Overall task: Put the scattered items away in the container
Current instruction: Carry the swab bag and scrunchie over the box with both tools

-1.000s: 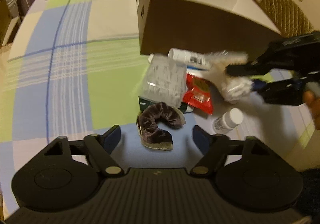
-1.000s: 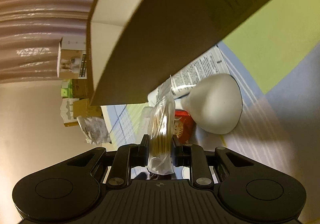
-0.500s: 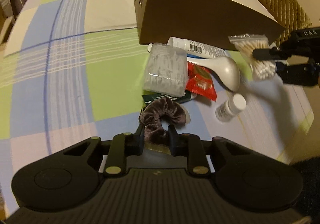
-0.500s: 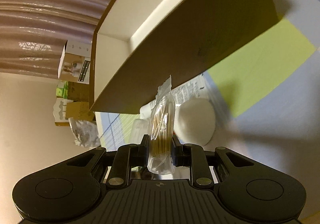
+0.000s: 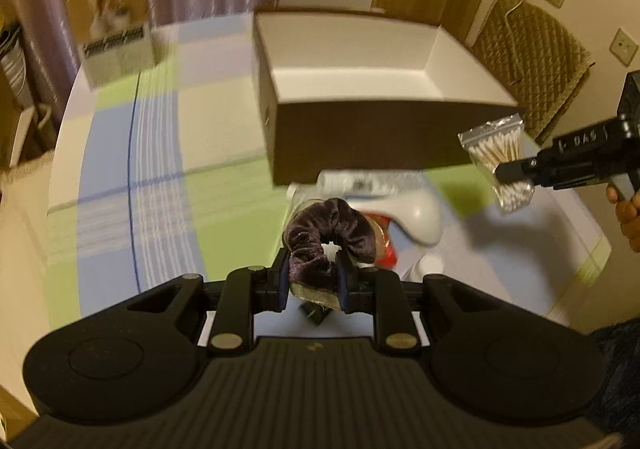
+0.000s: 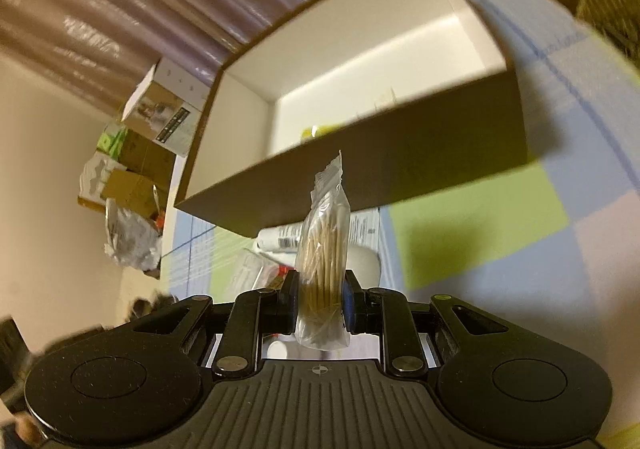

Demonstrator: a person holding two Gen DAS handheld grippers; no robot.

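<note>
My left gripper (image 5: 313,281) is shut on a dark purple velvet scrunchie (image 5: 328,237) and holds it above the table, in front of the open brown box (image 5: 360,137) with a white inside. My right gripper (image 6: 320,299) is shut on a clear bag of cotton swabs (image 6: 324,261), lifted near the box's (image 6: 360,169) front wall; the bag also shows in the left wrist view (image 5: 500,165). Something yellow (image 6: 314,132) lies inside the box.
Loose items lie before the box: a white tube (image 5: 344,181), a white rounded object (image 5: 416,213), a red packet (image 5: 386,245). A printed carton (image 5: 114,37) stands at the table's far left. A quilted chair (image 5: 532,61) stands behind right.
My left gripper closed on the scrunchie and lifted it off the table. My right gripper rose with the swab bag, so the box's inside now shows.
</note>
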